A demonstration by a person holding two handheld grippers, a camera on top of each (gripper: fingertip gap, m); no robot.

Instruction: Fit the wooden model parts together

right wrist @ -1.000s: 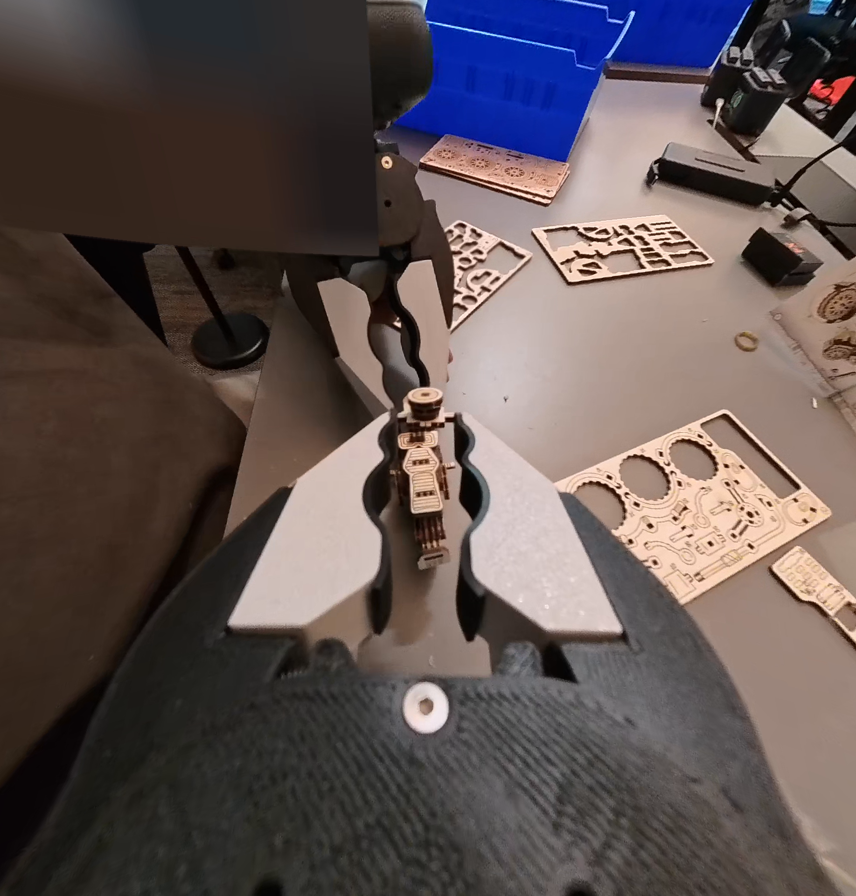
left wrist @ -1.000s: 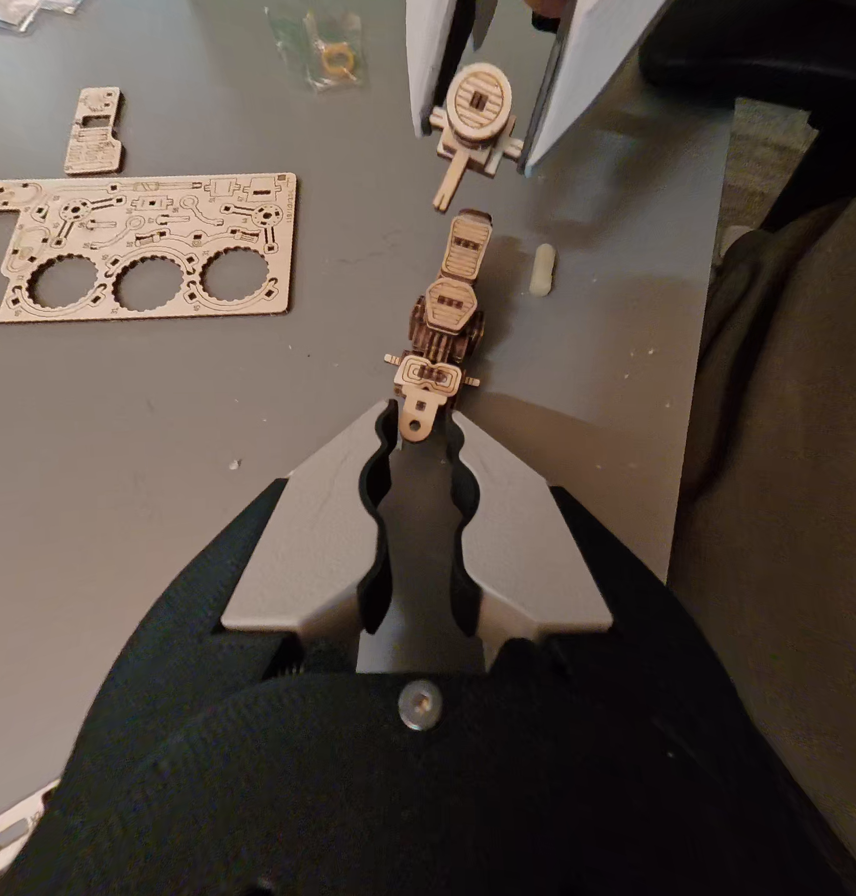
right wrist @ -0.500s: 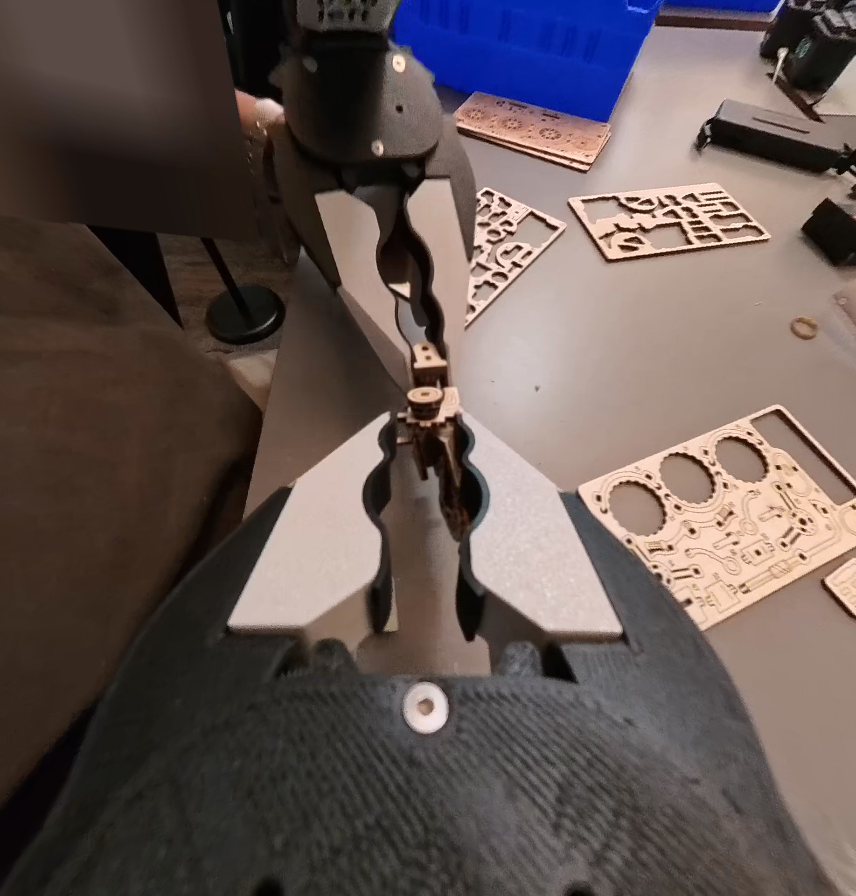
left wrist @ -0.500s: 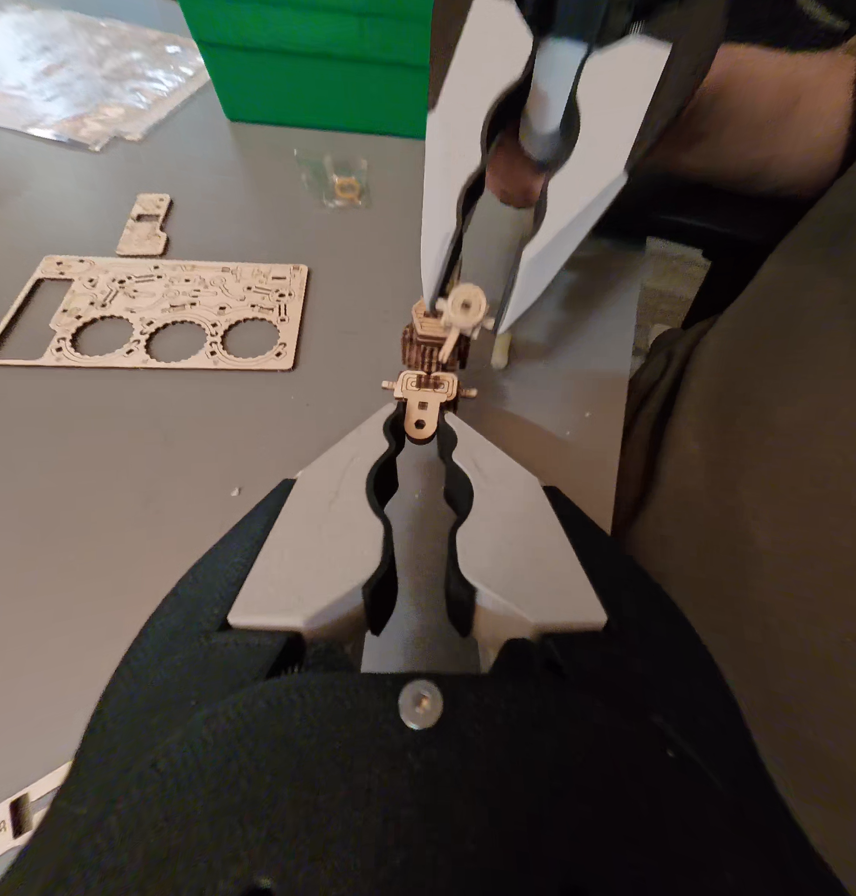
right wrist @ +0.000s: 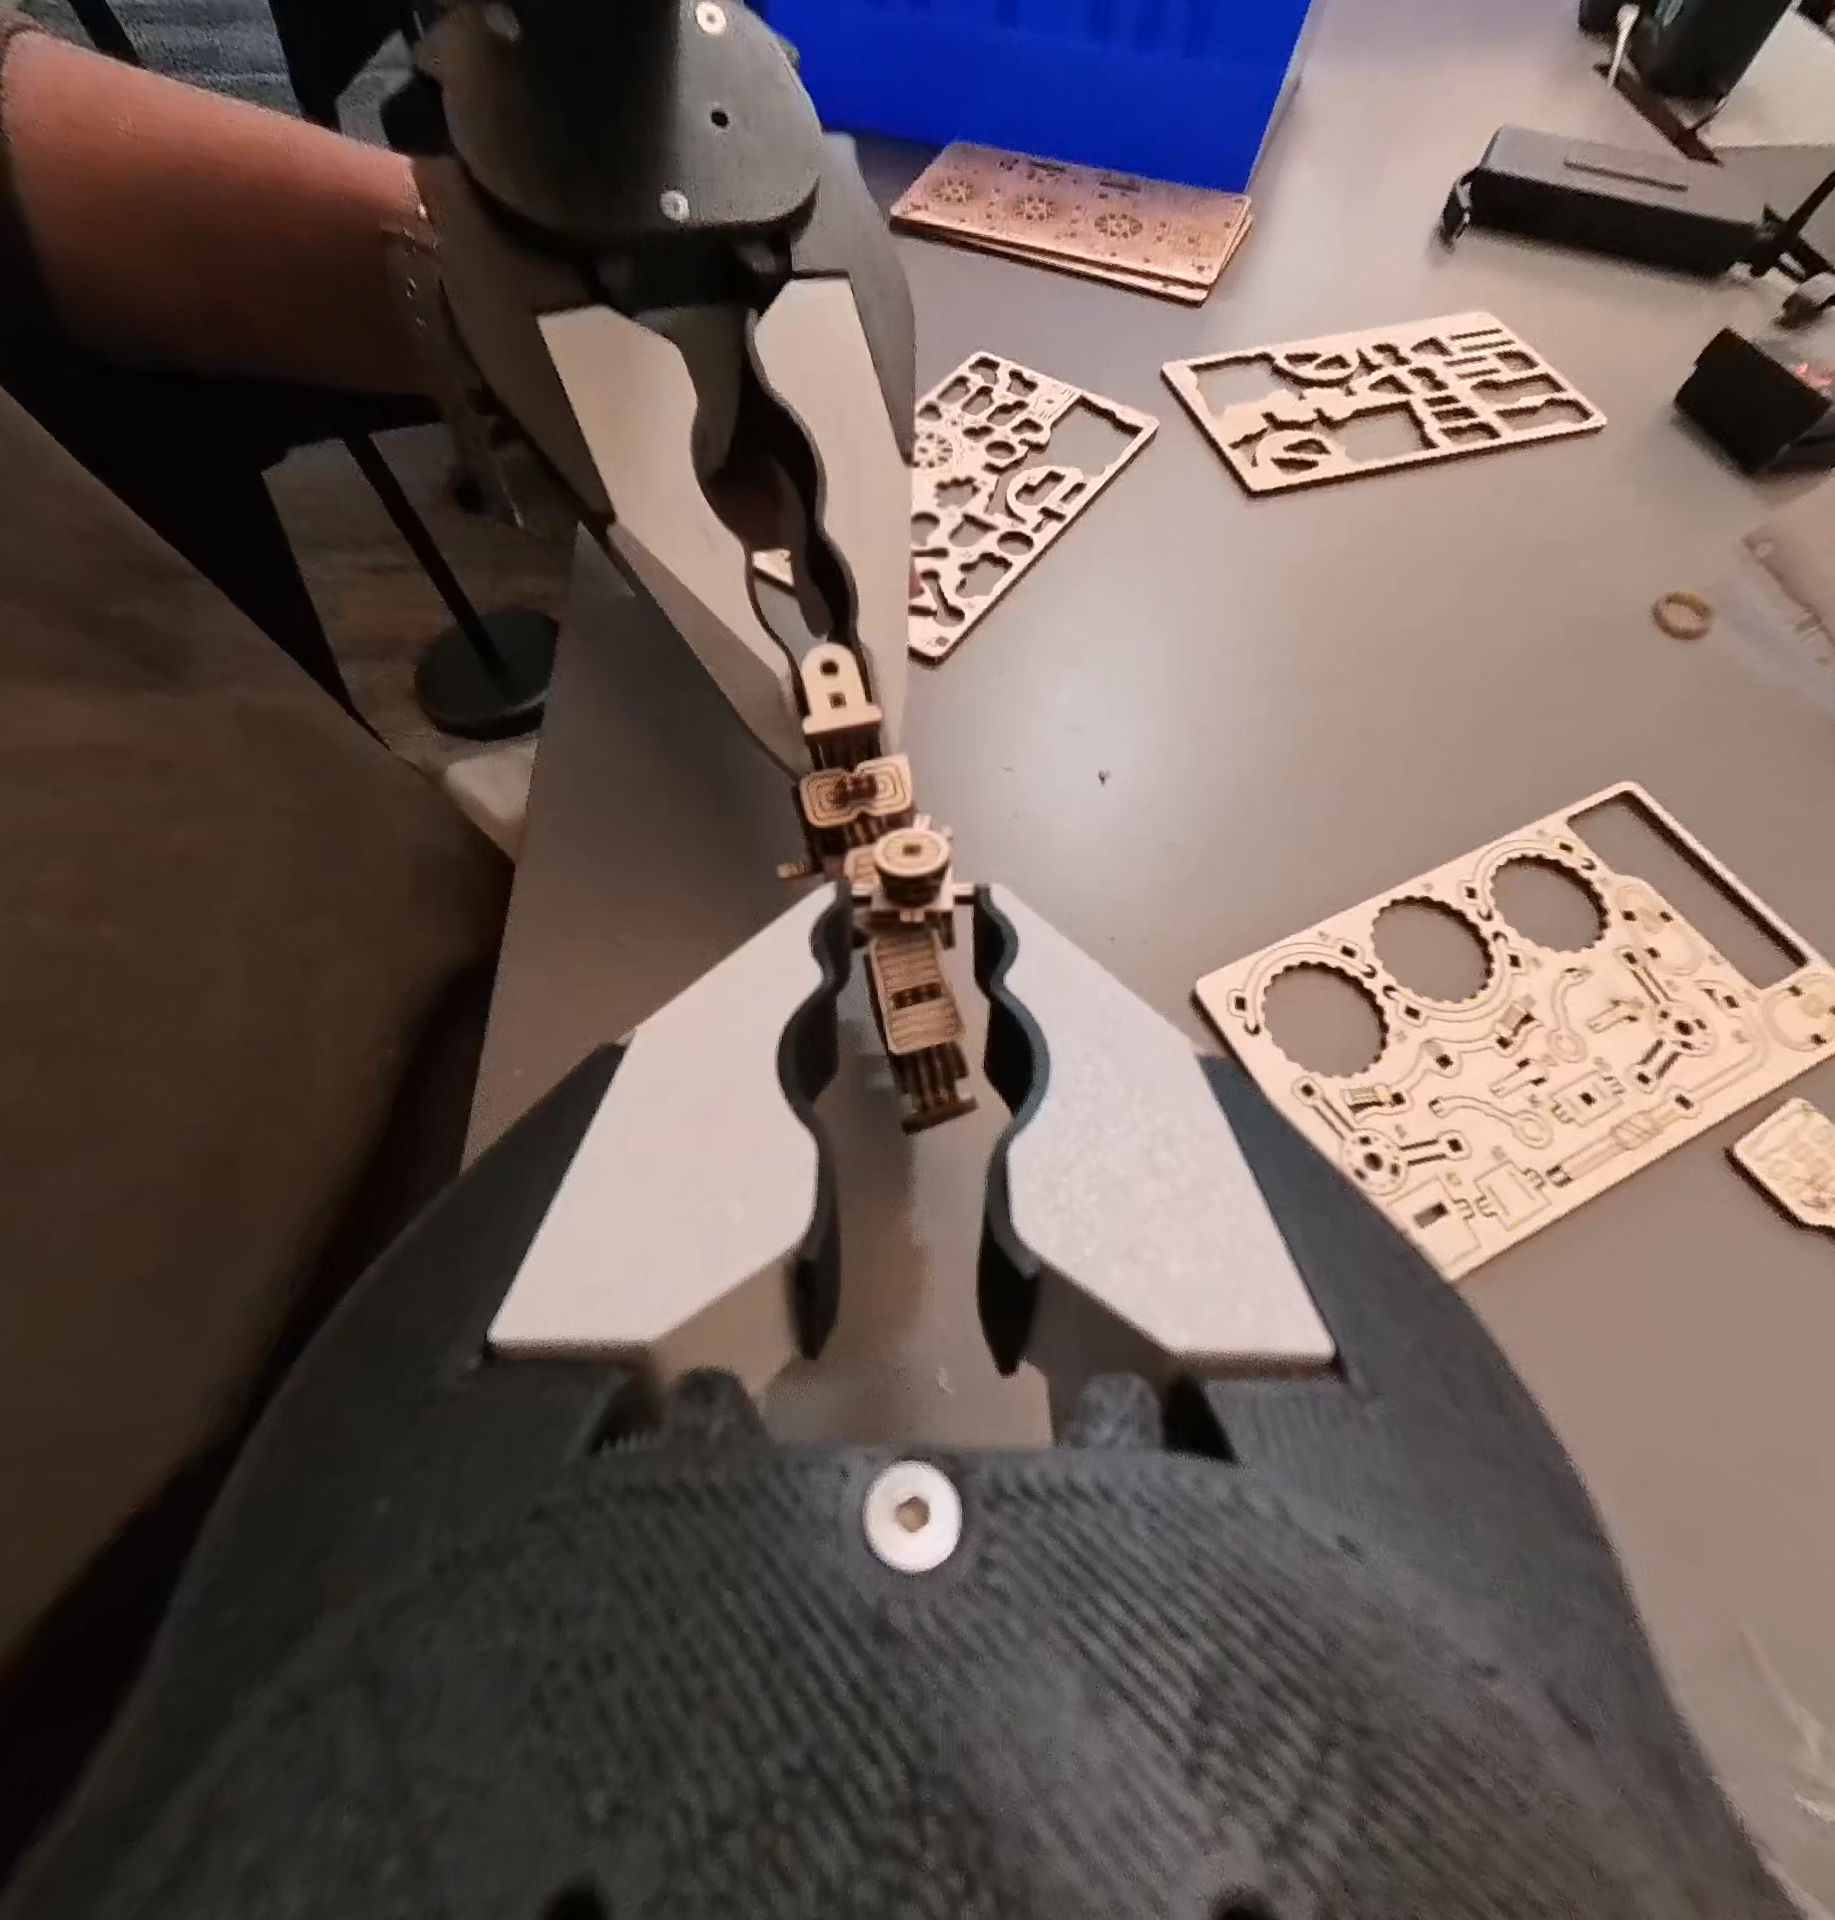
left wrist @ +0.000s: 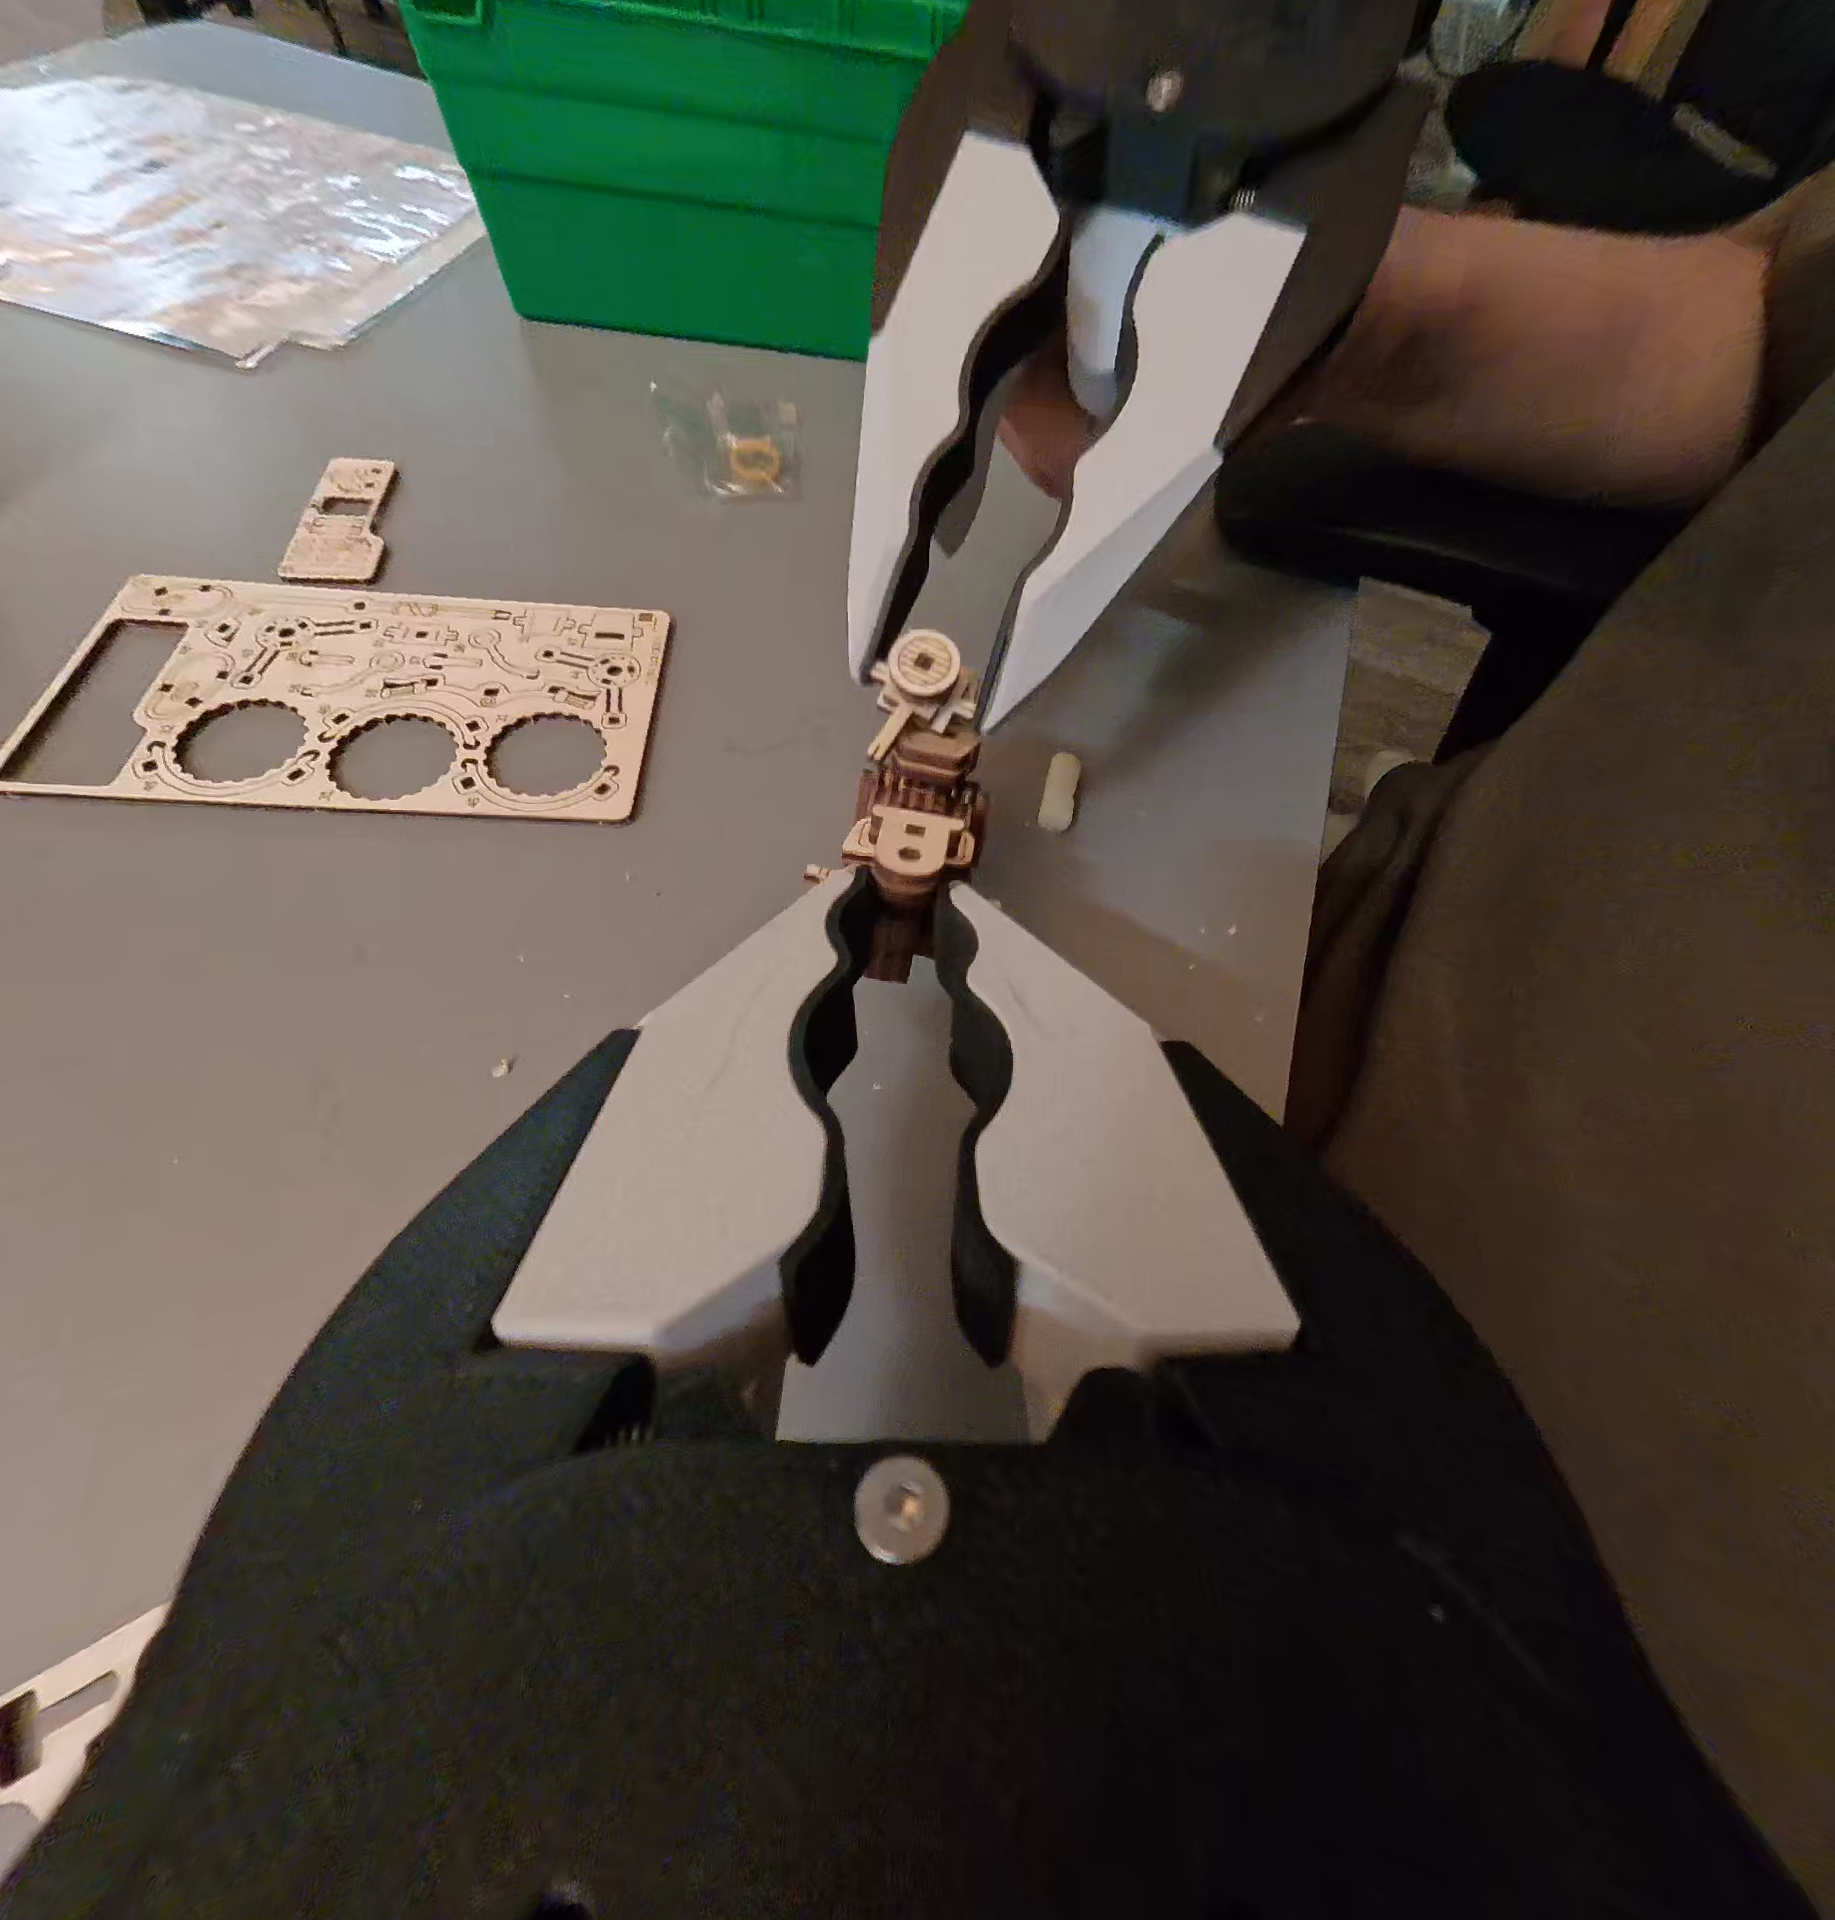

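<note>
Misalignment is our main worry: we hold two small wooden sub-assemblies end to end above the table, and their mating ends are tiny. Our left gripper is closed on the body, a ribbed dark piece with a pale plate, pinched at the very fingertips. Our right gripper is closed on the capped part, whose round disc points toward 12 o'clock in the right wrist view and whose ribbed tail hangs back between the fingers. The two pieces look to be touching or just shy of it; we cannot tell whether any tab has entered a slot. If we push while the parts are tilted against each other, a thin tab could snap or the glued layers could split. Both grips sit near the ends of the pieces, so a sideways load could let one twist or slip out; a dropped piece might go over the table edge at 3 o'clock in the left wrist view, which is near. Squeezing harder to stop slipping risks crushing the ribs. The sheet at 10 o'clock, the peg just beside the joint and the bin at 12 o'clock lie clear of the work and should not interfere.
</note>
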